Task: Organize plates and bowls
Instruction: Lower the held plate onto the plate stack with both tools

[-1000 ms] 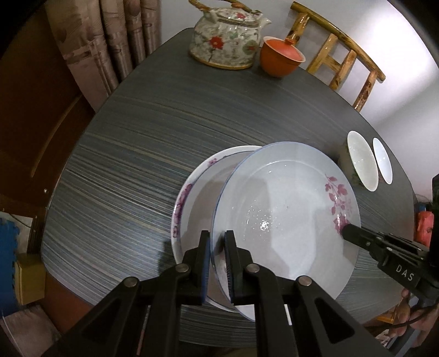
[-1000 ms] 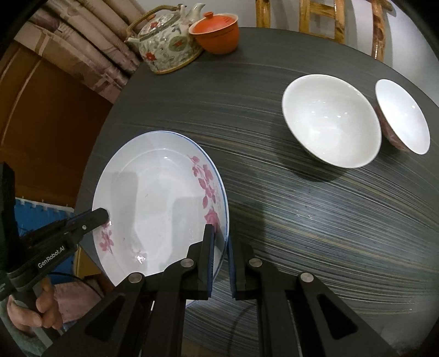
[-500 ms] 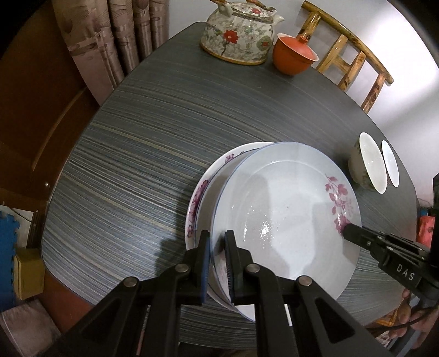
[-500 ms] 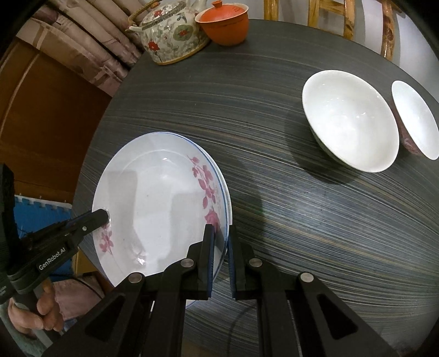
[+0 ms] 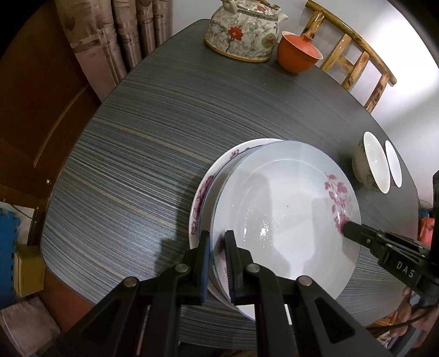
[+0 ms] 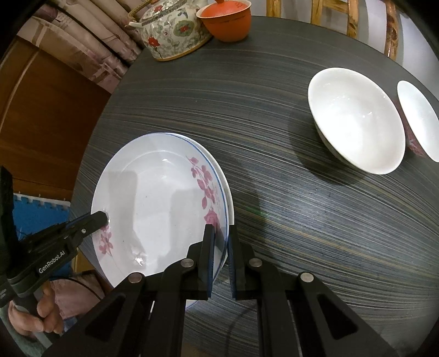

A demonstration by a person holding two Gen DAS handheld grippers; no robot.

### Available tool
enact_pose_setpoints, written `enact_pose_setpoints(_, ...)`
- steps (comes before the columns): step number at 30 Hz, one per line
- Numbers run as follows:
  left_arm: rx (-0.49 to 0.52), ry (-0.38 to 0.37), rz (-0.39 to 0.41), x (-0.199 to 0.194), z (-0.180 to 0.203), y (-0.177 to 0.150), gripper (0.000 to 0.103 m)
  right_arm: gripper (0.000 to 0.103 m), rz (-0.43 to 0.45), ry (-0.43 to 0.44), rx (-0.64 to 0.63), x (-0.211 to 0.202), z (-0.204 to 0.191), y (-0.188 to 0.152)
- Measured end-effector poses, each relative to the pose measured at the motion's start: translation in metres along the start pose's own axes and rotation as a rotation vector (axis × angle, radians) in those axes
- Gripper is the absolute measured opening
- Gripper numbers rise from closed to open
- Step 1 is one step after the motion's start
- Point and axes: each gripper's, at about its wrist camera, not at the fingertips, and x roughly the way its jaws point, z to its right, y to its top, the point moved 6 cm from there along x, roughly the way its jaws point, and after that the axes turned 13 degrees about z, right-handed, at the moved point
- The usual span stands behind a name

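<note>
Clamping top plate (image 5: 285,208) rim, left tongs (image 5: 218,241), right tongs (image 6: 221,241)

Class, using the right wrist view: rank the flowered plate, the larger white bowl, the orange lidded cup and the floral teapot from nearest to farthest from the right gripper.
1. Flowered plate: its rim is clamped in the right gripper.
2. Larger white bowl: mid-table, to the right.
3. and 4. Orange lidded cup and floral teapot: side by side at the far edge, too close to call.
</note>
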Motion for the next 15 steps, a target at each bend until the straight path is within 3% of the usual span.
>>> enact_pose_setpoints(15, -0.013, 0.001, -0.007, 0.0007, -0.0017, -0.0021, 0.010, 0.010, -0.004, -0.001, -0.002, 0.0017, -0.0005, -0.0003)
